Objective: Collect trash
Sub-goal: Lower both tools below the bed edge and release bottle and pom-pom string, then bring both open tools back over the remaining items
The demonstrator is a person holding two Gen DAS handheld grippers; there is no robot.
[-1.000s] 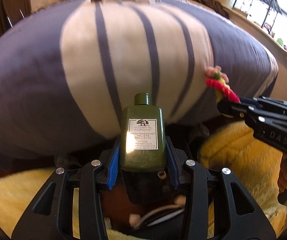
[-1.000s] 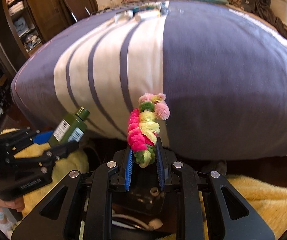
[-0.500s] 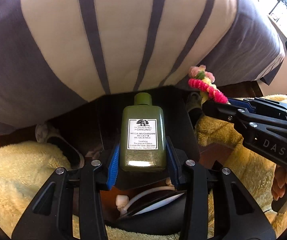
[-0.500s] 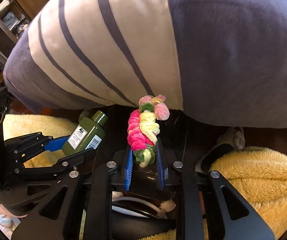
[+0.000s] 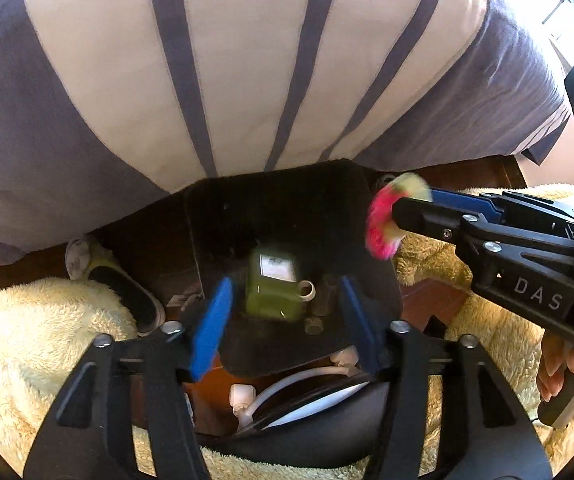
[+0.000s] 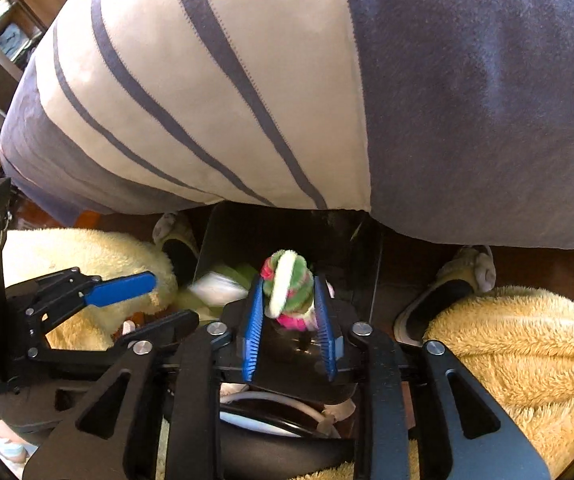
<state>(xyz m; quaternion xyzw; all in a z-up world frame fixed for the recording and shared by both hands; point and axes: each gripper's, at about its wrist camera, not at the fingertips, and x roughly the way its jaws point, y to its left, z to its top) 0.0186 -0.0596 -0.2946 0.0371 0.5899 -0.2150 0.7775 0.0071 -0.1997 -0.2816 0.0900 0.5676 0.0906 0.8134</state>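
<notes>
Over a black rectangular bin [image 5: 287,200] beside the striped bed, the left gripper [image 5: 285,316] is opening, its jaws apart; the blurred green plastic bottle [image 5: 273,286] drops free into the bin. The right gripper [image 6: 290,316] is opening around a fuzzy pink-green-yellow pipe-cleaner twist [image 6: 289,280], which may snag or fall outside. "DAS" is readable on the right tool.

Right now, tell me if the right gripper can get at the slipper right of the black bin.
Probably yes. The slipper lies uncovered on the floor beside the yellow rug, near the right gripper. Its jaws are opening, though, with the fuzzy garland between them; that should drop first.
</notes>
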